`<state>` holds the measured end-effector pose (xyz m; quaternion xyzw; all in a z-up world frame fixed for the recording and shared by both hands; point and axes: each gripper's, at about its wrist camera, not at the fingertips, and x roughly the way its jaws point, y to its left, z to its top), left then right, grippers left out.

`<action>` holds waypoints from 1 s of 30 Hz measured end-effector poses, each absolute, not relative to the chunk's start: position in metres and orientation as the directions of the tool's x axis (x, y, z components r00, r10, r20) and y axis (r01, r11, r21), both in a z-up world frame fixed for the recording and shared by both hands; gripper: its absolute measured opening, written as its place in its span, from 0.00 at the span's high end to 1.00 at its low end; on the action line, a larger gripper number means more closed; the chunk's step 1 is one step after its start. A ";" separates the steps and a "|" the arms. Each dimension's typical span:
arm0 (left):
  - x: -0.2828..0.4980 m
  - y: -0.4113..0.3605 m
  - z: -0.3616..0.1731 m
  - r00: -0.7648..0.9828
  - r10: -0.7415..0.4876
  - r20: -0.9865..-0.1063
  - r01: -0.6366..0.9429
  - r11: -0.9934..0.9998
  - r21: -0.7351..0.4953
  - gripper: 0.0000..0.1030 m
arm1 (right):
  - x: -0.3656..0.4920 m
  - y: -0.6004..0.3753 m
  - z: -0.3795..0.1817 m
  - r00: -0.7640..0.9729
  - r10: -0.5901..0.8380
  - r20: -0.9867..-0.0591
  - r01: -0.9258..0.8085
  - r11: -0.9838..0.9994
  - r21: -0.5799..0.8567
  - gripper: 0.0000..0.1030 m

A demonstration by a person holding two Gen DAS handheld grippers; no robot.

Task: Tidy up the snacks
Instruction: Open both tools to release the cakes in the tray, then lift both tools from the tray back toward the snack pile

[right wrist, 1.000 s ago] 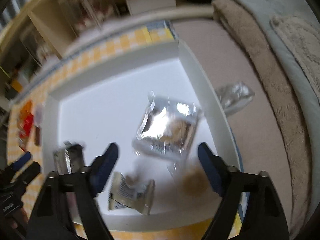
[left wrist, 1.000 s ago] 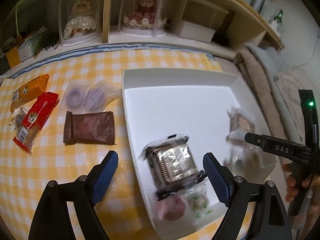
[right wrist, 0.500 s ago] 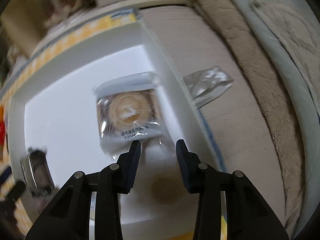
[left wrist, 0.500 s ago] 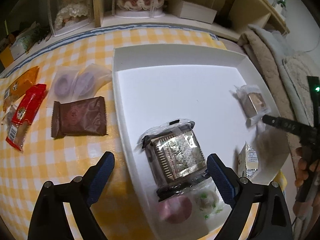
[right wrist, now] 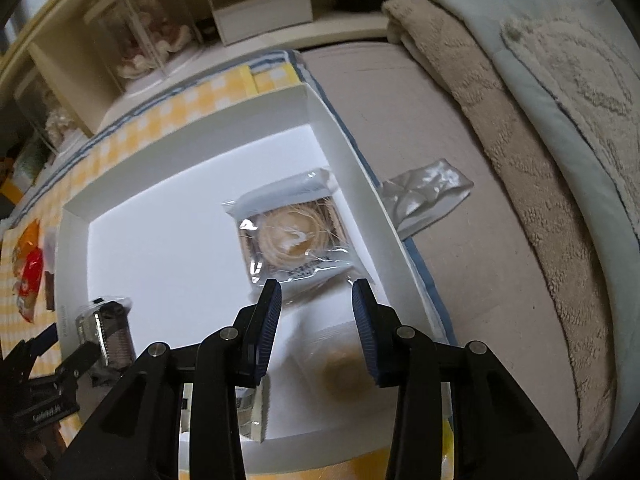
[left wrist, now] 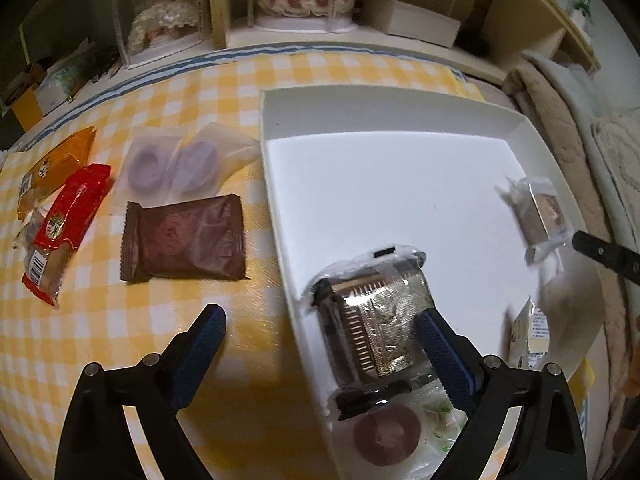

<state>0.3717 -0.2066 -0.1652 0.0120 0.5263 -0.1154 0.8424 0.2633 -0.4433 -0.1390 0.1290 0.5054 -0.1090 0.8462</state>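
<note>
A white tray (left wrist: 280,128) sits on the counter (left wrist: 120,340), which is covered in a yellow checked cloth, right at the counter's edge beside a bed with folded blankets (right wrist: 540,160).

The left claw (left wrist: 322,326) hangs over the tray's near left wall with its jaws spread wide. They have just been opening and grip nothing; one finger is over the cloth, the other over the tray beside a foil-lined snack pack (left wrist: 370,320). Under that pack's near end lie a round brown cake in clear wrap (left wrist: 386,434) and a small packet with green bits (left wrist: 440,428).

The right claw (right wrist: 316,300) points down into the tray's right side. Its jaws have just been closing and now stand about a third open, with a gap between the pads. A clear packet holding a round pale pastry (right wrist: 292,236) lies flat just beyond the fingertips, against the tray's right wall. Whether the pads touch its near edge I cannot tell. A blurred tan snack (right wrist: 344,372) lies under the claw.

Still out on the cloth, left of the tray, are a brown packet (left wrist: 184,240), two pale purple rounds in frosted wrap (left wrist: 176,164), a red packet (left wrist: 64,224) and an orange one (left wrist: 52,164). A silver wrapper (right wrist: 424,196) lies on the bed.
</note>
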 end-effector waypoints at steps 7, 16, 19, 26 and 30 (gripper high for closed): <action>0.358 -0.203 -0.143 0.448 -0.237 -0.862 0.238 0.961 -0.141 0.07 | 0.255 -0.437 -0.128 0.494 -0.042 -0.868 0.284 0.952 0.115 0.46; 0.329 -0.195 -0.106 0.497 -0.282 -0.820 0.273 0.949 -0.161 0.00 | 0.233 -0.429 -0.104 0.544 -0.093 -0.834 0.258 0.964 0.061 0.02; 0.319 -0.190 -0.091 0.515 -0.291 -0.806 0.276 0.947 -0.165 0.00 | 0.225 -0.426 -0.094 0.566 -0.106 -0.818 0.251 0.967 0.048 0.00; 0.297 -0.177 -0.054 0.566 -0.303 -0.767 0.282 0.945 -0.165 0.00 | 0.213 -0.407 -0.068 0.613 -0.116 -0.782 0.227 0.973 0.034 0.00; 0.284 -0.166 -0.035 0.597 -0.307 -0.742 0.282 0.945 -0.164 0.00 | 0.207 -0.395 -0.053 0.642 -0.119 -0.757 0.214 0.976 0.028 0.00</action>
